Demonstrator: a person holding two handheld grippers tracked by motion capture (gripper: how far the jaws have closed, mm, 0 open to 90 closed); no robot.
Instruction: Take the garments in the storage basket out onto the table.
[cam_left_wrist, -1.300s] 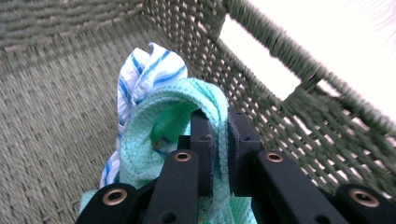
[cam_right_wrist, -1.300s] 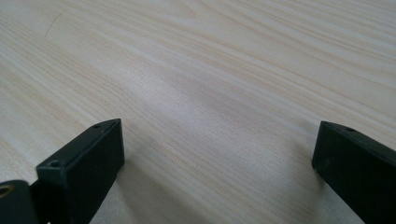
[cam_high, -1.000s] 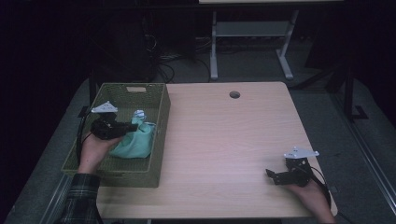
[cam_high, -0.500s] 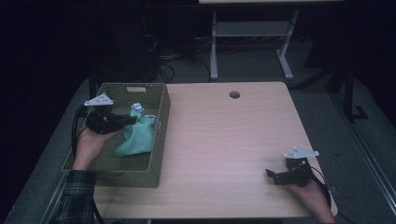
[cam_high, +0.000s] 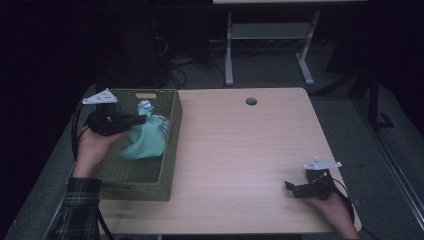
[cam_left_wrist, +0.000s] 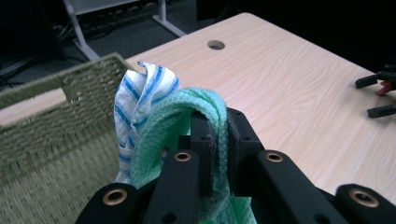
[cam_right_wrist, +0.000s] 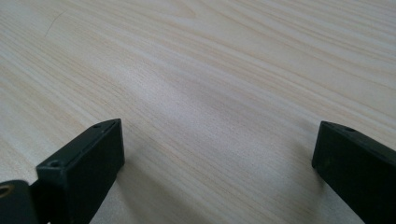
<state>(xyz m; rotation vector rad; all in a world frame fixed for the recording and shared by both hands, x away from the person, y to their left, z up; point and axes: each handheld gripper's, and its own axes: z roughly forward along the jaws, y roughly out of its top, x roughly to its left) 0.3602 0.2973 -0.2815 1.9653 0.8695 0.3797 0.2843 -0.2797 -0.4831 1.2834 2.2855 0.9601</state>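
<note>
1. High view: the green cloth (cam_high: 145, 142) is held over the basket (cam_high: 171, 150) by the left gripper (cam_high: 141, 119), hanging downward; the right gripper (cam_high: 290, 187) is well apart.
2. Left gripper view: the jaws are clamped on the cloth's fold; a striped cloth (cam_left_wrist: 140, 95) is caught alongside.
3. Right gripper view: the jaws are spread wide, empty, above the table (cam_right_wrist: 210, 70).

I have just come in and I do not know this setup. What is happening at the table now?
A person works with a gripper in each hand. The left gripper has its jaws shut on a green cloth and holds it up above the woven basket at the left side of the table. A blue-striped white cloth hangs together with the green one. The right gripper rests near the table's front right corner, jaws open, holding nothing.
</note>
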